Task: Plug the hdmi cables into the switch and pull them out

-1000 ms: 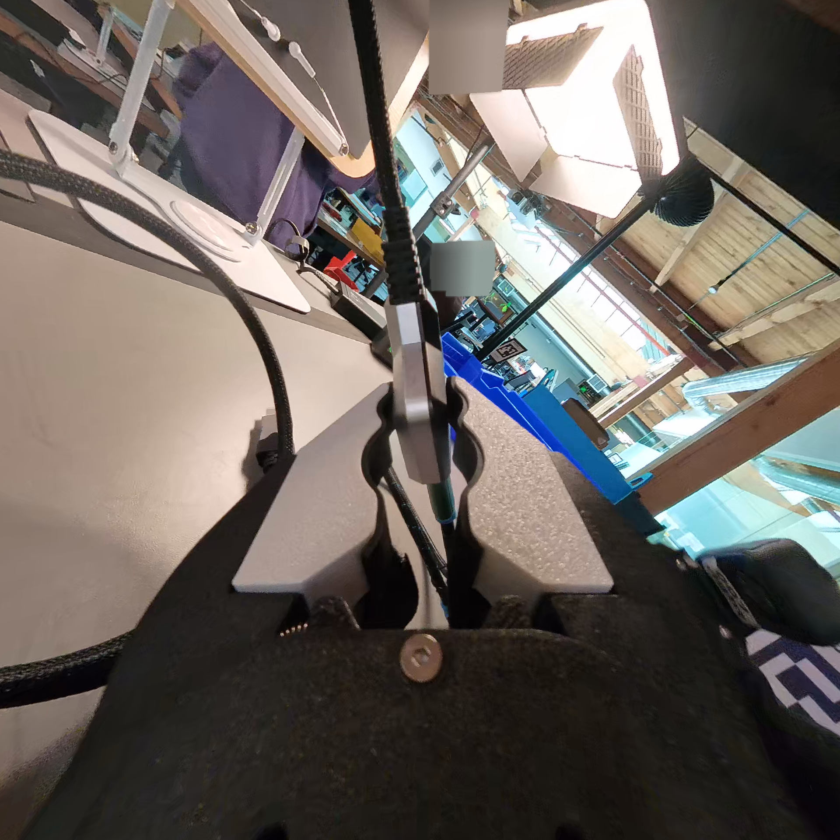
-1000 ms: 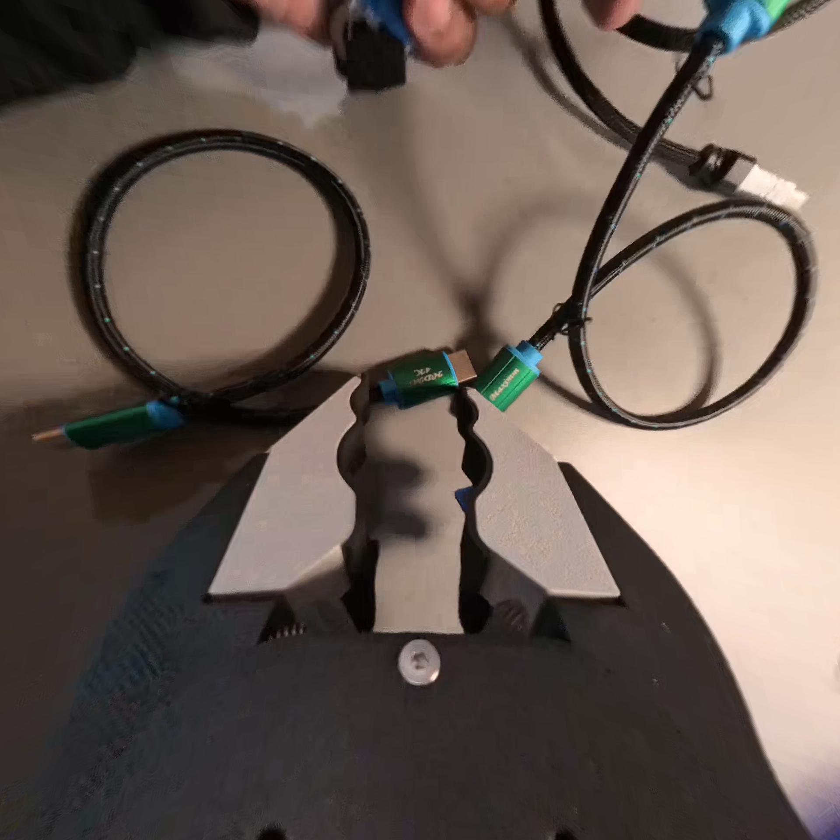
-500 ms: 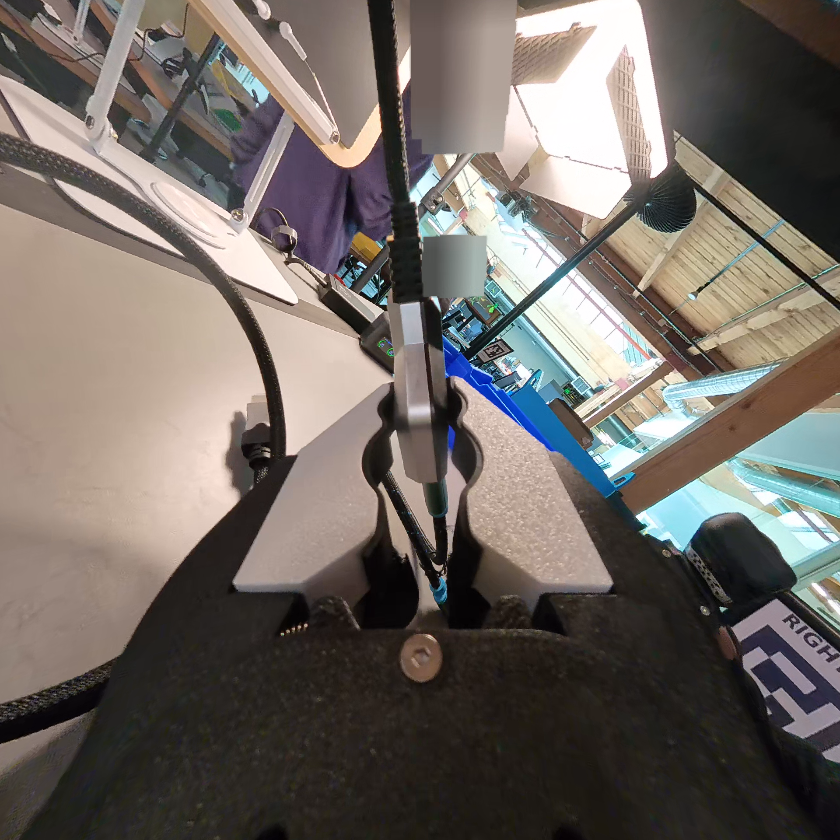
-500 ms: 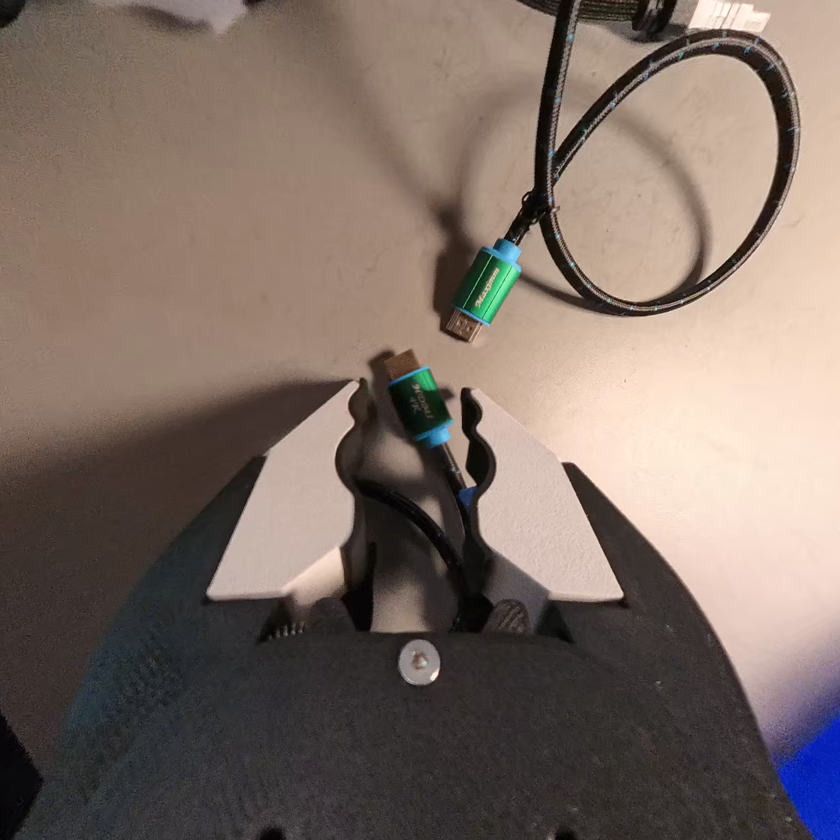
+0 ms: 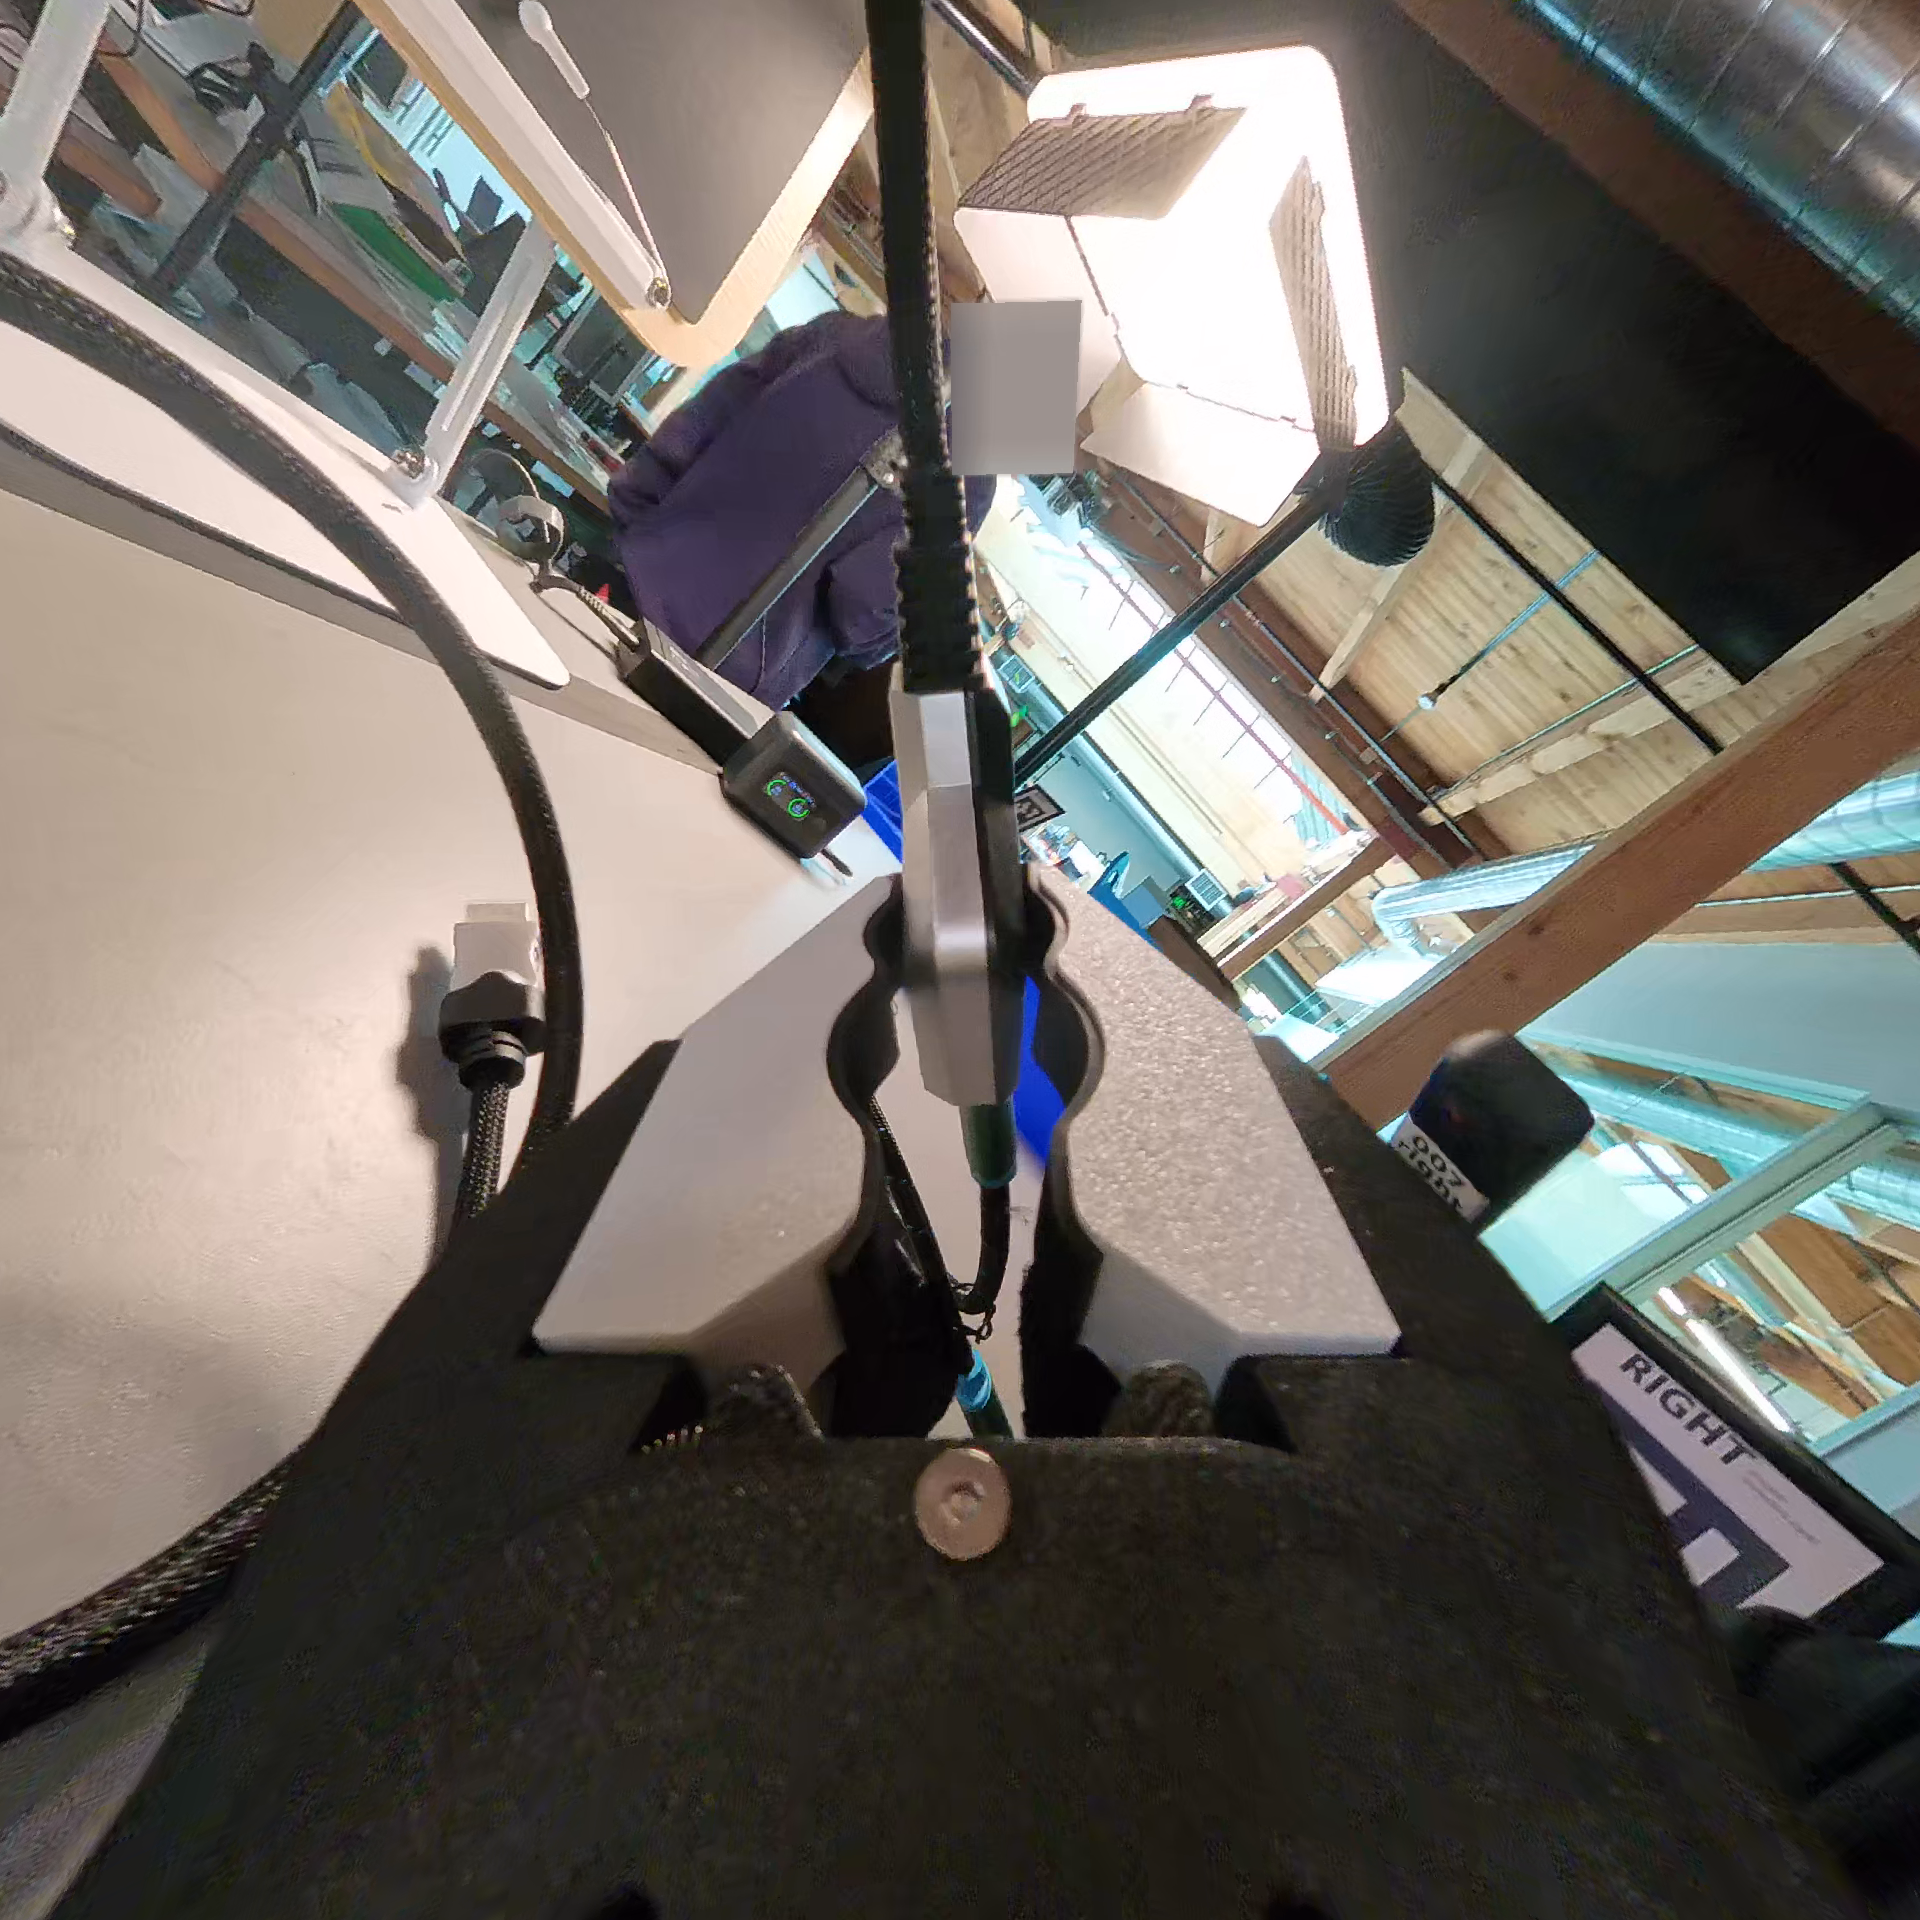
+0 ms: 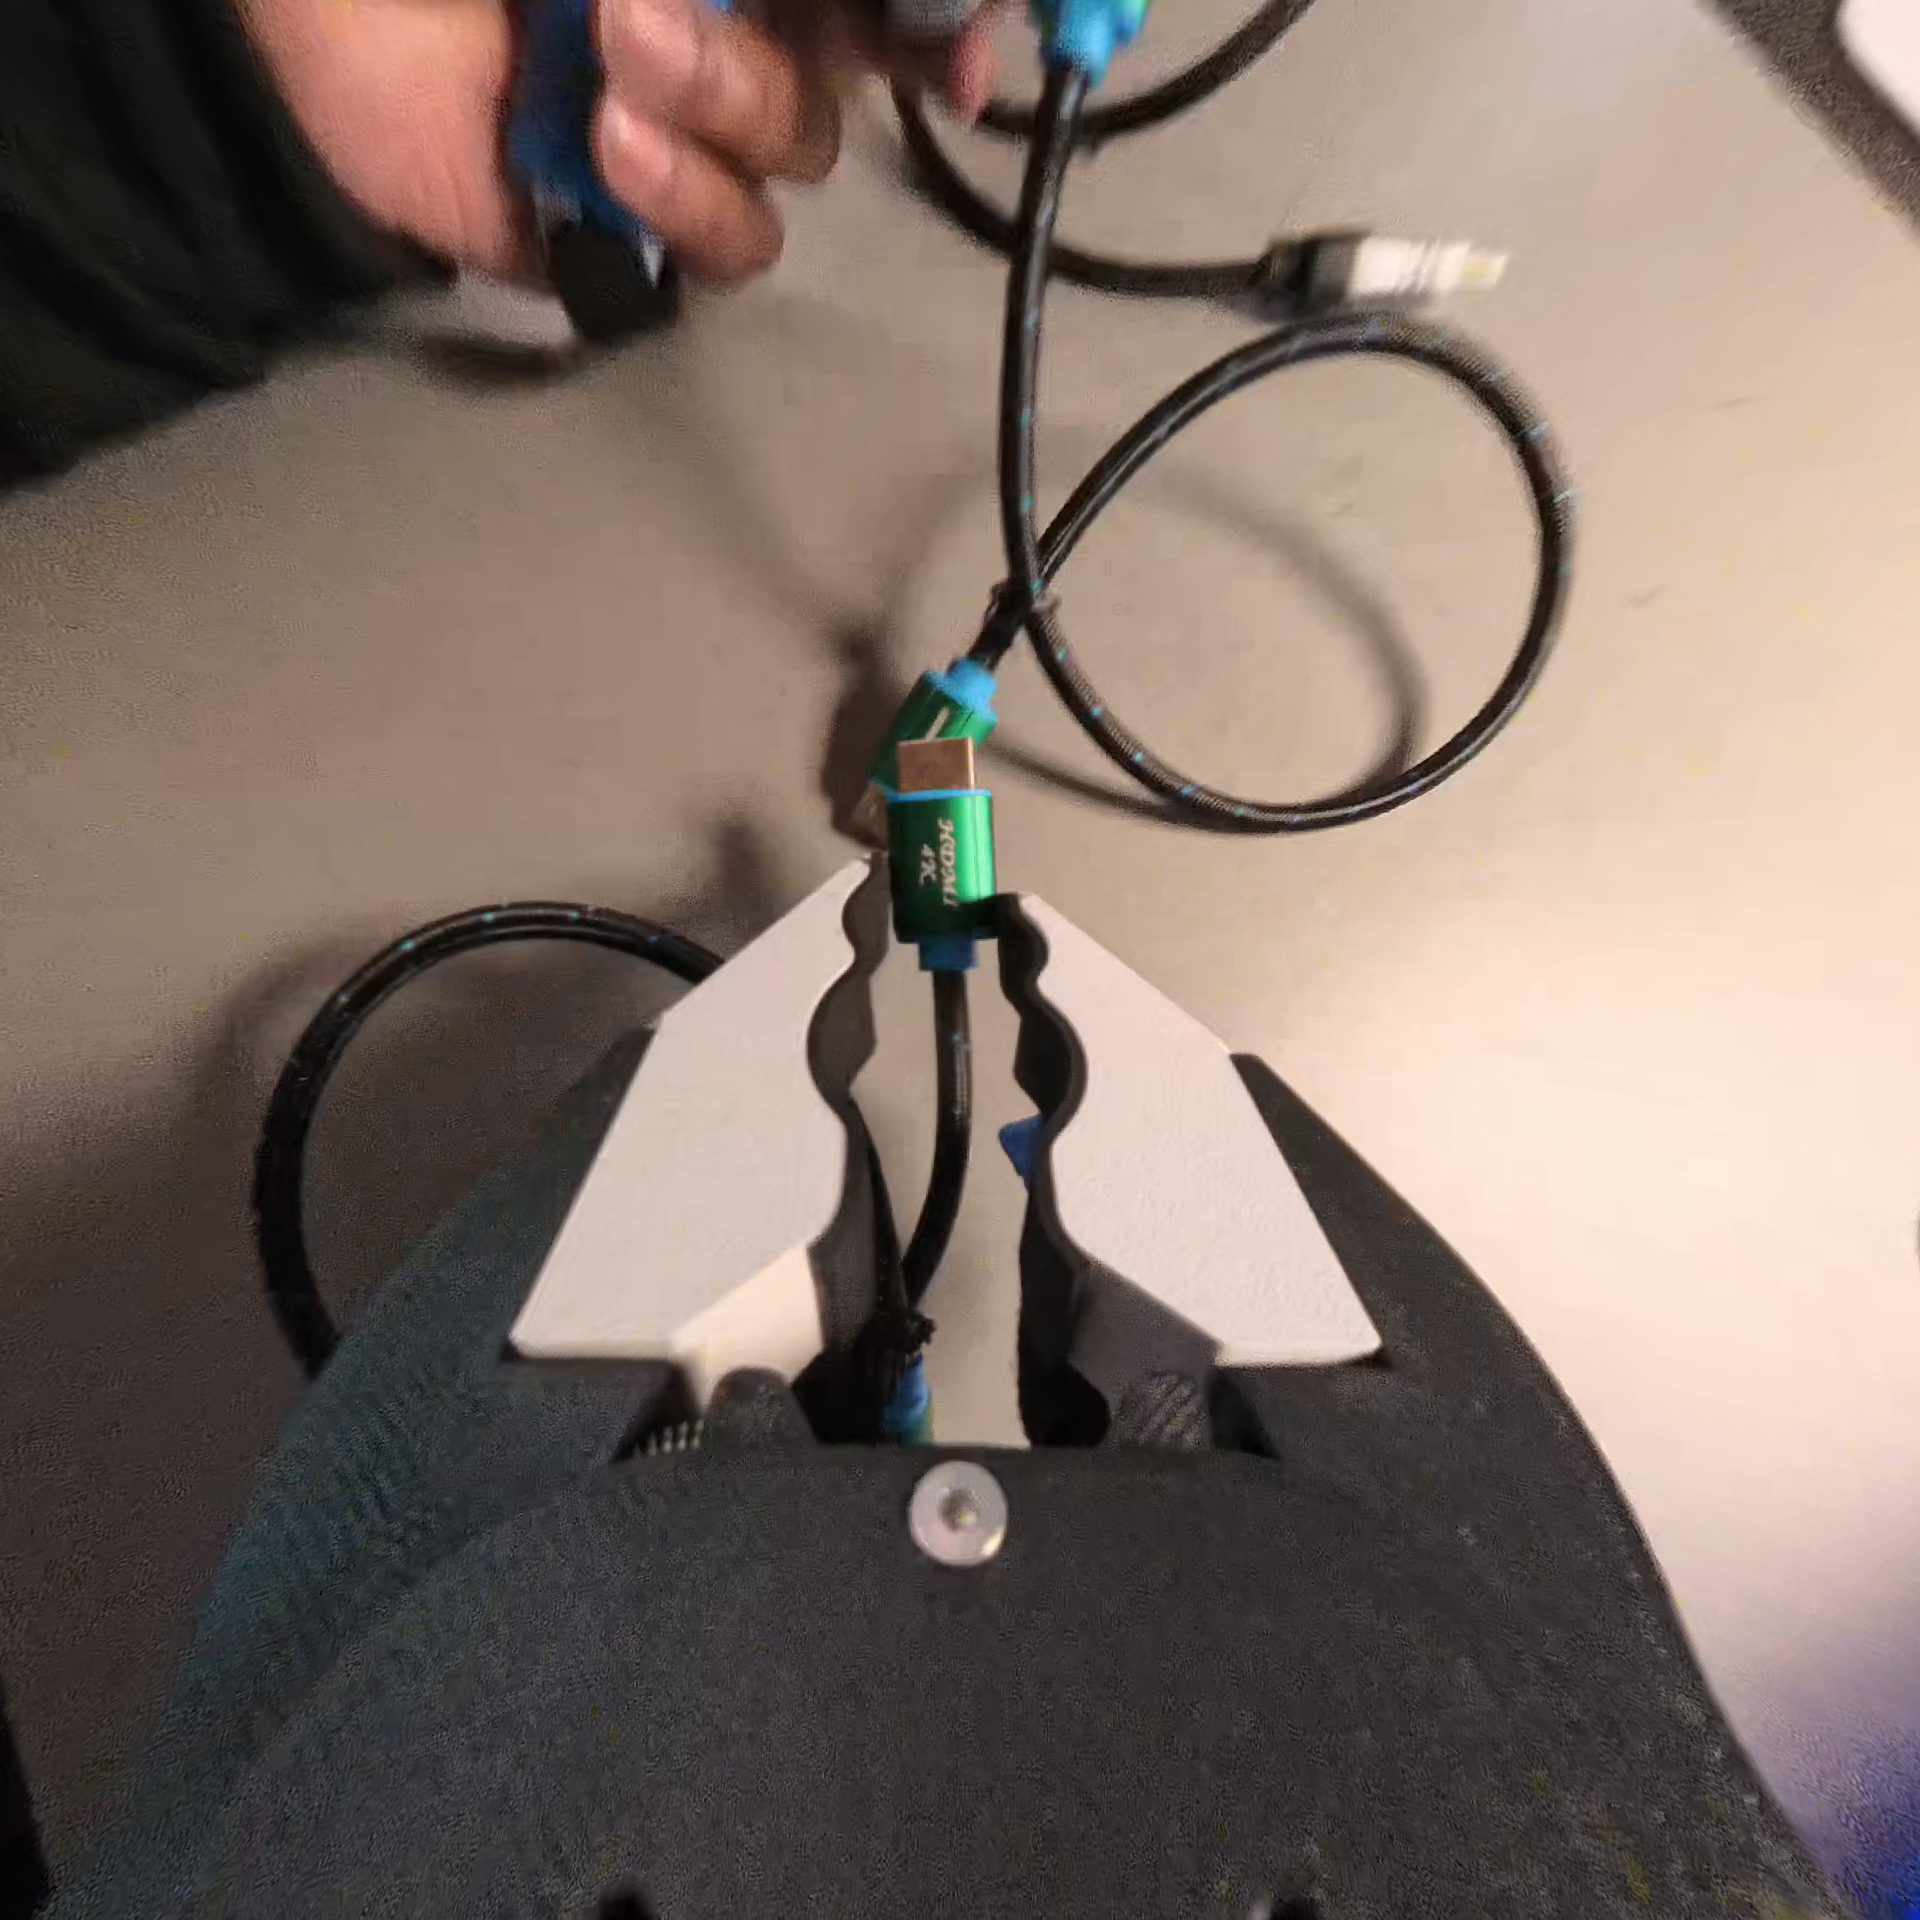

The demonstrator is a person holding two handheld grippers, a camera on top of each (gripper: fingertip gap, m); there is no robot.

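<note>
Two grippers working: left gripper [image 5: 961, 997], jaws clamped on the silver switch [image 5: 951, 914], mid-frame, long axis running up the frame. Right gripper [image 6: 940, 899], jaws pinching the green plug [image 6: 935, 868], gold tip pointing toward the top. I'm squaring tip to port before pushing, I'd say.

Switch [image 5: 951, 914]: brushed matt metal. Cables [image 6: 1299, 582]: braided black cloth sheath, blue-flecked. Near plug [image 6: 940, 873]: glossy green metallic shell. Fingers [image 5: 1184, 1174]: grainy matt grey plastic. Table [image 5: 208, 883]: smooth matt grey.
</note>
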